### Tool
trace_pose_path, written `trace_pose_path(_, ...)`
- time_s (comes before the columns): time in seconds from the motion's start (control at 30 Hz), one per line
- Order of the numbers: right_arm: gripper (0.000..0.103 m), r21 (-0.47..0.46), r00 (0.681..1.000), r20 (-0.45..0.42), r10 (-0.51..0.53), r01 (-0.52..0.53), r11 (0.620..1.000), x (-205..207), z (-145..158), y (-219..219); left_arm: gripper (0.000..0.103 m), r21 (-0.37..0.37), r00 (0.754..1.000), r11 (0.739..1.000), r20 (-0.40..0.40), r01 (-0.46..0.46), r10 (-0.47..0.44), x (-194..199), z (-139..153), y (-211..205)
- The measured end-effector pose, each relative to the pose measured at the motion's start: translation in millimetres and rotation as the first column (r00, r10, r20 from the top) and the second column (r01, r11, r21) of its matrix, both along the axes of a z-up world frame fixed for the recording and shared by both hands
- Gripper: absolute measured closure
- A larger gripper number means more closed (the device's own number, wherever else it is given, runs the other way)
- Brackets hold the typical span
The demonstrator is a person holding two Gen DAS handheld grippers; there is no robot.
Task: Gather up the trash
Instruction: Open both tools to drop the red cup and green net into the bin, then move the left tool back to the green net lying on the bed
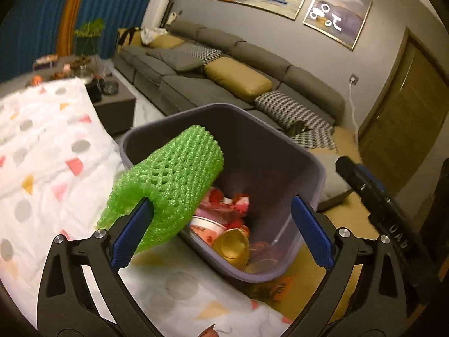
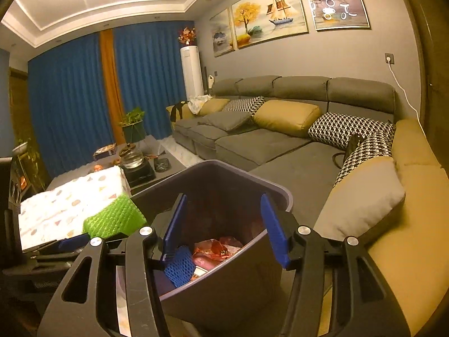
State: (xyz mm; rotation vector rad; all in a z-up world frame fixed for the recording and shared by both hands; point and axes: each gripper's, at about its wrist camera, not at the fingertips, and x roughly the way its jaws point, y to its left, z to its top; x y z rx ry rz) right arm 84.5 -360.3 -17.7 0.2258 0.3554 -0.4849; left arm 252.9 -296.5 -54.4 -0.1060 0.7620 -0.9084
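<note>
A grey-purple trash bin [image 1: 283, 137] stands tilted below both grippers, holding red wrappers [image 1: 230, 205], a paper cup [image 1: 206, 223] and a gold cup [image 1: 234, 245]. My left gripper [image 1: 221, 203] is wide open over the bin. A green foam net [image 1: 171, 179] drapes over its left fingertip and nothing presses on it from the other side. In the right wrist view my right gripper [image 2: 223, 196] stands open above the bin [image 2: 282, 189]. A blue foam net [image 2: 179, 265] sits just under its left finger, inside the bin. The green net [image 2: 115, 217] shows at the left.
A white cloth with coloured spots [image 1: 42, 154] covers the surface left of the bin. A grey sofa with yellow and patterned cushions [image 2: 286, 118] fills the right and back. A low table with a glass kettle [image 2: 132, 158] stands behind. The right gripper's black body [image 1: 373, 196] is close on the right.
</note>
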Motion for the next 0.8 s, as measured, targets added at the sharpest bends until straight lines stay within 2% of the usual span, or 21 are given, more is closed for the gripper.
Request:
trace_pose_path(0.13, 0.048, 0.01, 1.0, 0.01, -0.014, 0.014, 1.0, -4, 0, -4, 0.007, -0.084, 0.998, 0.996, -0.063, 0.023, -0.028, 8, 5, 5)
trace_pose_path(0.27, 0.047, 0.015, 0.999, 0.018, -0.03, 0.03, 0.999, -7, 1, -7, 0.007, -0.104, 0.993, 0.992, -0.086, 0.066, -0.075, 11, 14, -5)
trace_pose_path(0.33, 0.047, 0.013, 0.999, 0.019, -0.037, 0.037, 0.999, -7, 1, -8, 0.006, -0.129, 0.986, 0.986, -0.118, 0.104, -0.119, 12, 15, -10)
trace_pose_path(0.4, 0.047, 0.014, 0.999, 0.016, -0.041, 0.041, 0.999, -8, 0, -8, 0.006, -0.169, 0.967, 0.976, -0.19, 0.138, -0.169, 14, 9, -15)
trace_pose_path(0.53, 0.047, 0.01, 0.999, 0.015, -0.044, 0.044, 0.999, -11, 0, -9, 0.006, -0.106, 0.96, 0.989, -0.249, 0.107, -0.131, 16, -7, -17)
trace_pose_path(0.7, 0.044, 0.009, 0.999, 0.014, -0.043, 0.043, 0.999, -16, -5, -6, 0.006, -0.185, 0.951, 0.977, -0.27, 0.103, -0.151, 11, 0, 1)
trace_pose_path(0.8, 0.044, 0.014, 0.999, 0.017, -0.031, 0.031, 0.999, -18, -6, -2, 0.006, -0.189, 0.947, 0.977, -0.281, 0.103, -0.154, 13, 10, 1)
